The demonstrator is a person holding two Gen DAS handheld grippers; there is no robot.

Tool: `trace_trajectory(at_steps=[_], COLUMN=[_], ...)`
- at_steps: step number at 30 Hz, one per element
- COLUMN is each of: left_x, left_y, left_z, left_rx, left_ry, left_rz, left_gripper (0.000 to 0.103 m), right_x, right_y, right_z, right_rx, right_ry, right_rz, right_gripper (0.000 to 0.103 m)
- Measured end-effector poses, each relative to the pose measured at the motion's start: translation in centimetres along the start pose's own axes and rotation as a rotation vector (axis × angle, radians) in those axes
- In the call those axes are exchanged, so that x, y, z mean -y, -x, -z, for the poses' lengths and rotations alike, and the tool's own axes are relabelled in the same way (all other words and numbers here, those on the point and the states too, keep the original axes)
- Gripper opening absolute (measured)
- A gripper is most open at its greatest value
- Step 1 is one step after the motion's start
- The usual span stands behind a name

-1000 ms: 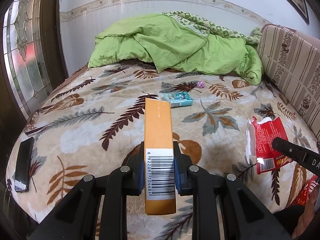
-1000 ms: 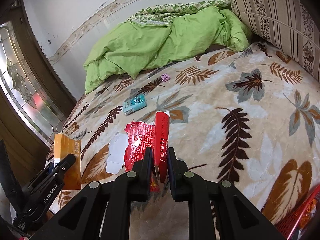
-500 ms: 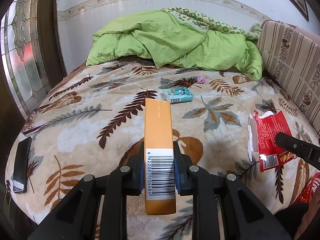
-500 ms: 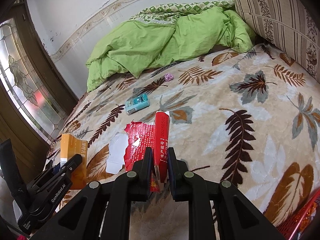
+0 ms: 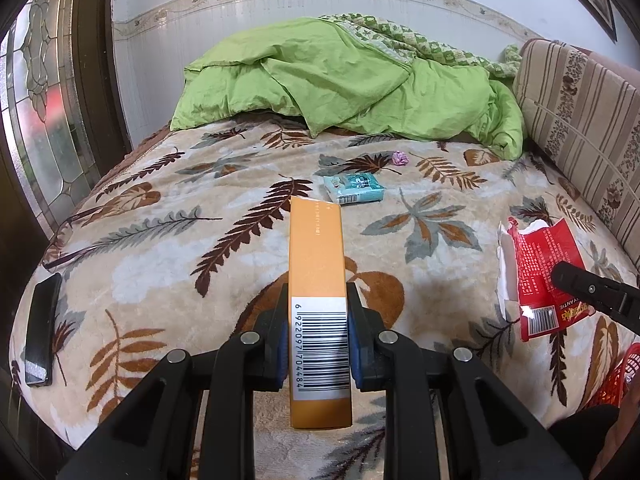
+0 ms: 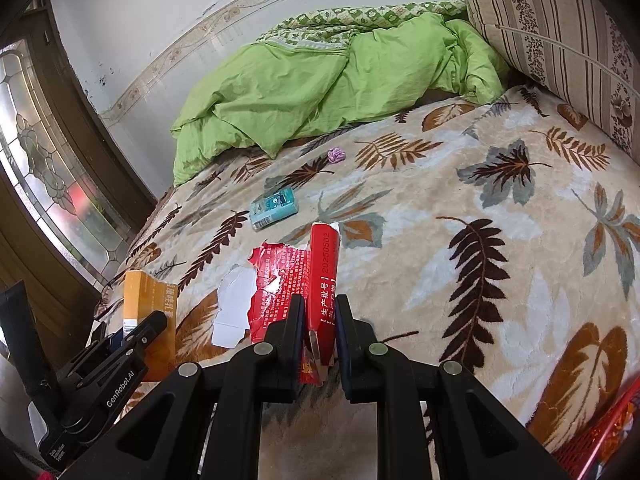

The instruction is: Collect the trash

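Observation:
My left gripper (image 5: pixel 317 330) is shut on a long orange carton (image 5: pixel 318 276) with a barcode label, held above the leaf-patterned bed. The same orange carton (image 6: pixel 149 312) shows at the lower left of the right wrist view. My right gripper (image 6: pixel 320 324) is shut on a torn red carton (image 6: pixel 323 276) with a ripped flap and white inside. In the left wrist view that red carton (image 5: pixel 540 264) hangs at the right with a black finger over it. A teal packet (image 5: pixel 354 187) and a small purple wrapper (image 5: pixel 399 157) lie on the blanket further back.
A crumpled green duvet (image 5: pixel 344 80) fills the head of the bed. A striped cushion (image 5: pixel 580 120) lines the right side. A black phone (image 5: pixel 42 328) lies at the bed's left edge. A red mesh basket (image 6: pixel 600 436) shows at the lower right. A stained-glass door (image 6: pixel 44 152) stands on the left.
Both grippers keep their cartons. The view has tilted slightly, so the bed and duvet sit a little lower in the picture than a second ago.

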State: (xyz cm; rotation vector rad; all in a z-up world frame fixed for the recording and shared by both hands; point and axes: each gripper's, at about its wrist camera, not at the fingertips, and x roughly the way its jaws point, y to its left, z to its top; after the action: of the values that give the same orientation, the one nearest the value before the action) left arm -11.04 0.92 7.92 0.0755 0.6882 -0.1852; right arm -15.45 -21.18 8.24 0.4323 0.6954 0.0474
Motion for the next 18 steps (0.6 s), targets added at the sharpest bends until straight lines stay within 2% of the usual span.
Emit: trace_trajectory(at_steps=[5,9,18], left_x=[0.3,0.8,4.6], left_y=[0.1,1.0,3.9], left_z=[0.1,0.0,-0.3], left_rx=[-0.003,-0.004,-0.017], left_ry=[-0.002,-0.005,-0.069], left_rz=[0.017,0.077,0.329], left_gripper=[0.022,0.022,0.022], right_x=[0.1,0.6,2.7], right_y=[0.5,1.8,7.3], right_z=[0.2,0.6,1.3], right_rx=[0.010,0.021,0.052], right_ry=[-0.007,-0.036,-0.073], right_rz=[0.006,-0.003,0.020], right_gripper=[0.015,0.015,0.015])
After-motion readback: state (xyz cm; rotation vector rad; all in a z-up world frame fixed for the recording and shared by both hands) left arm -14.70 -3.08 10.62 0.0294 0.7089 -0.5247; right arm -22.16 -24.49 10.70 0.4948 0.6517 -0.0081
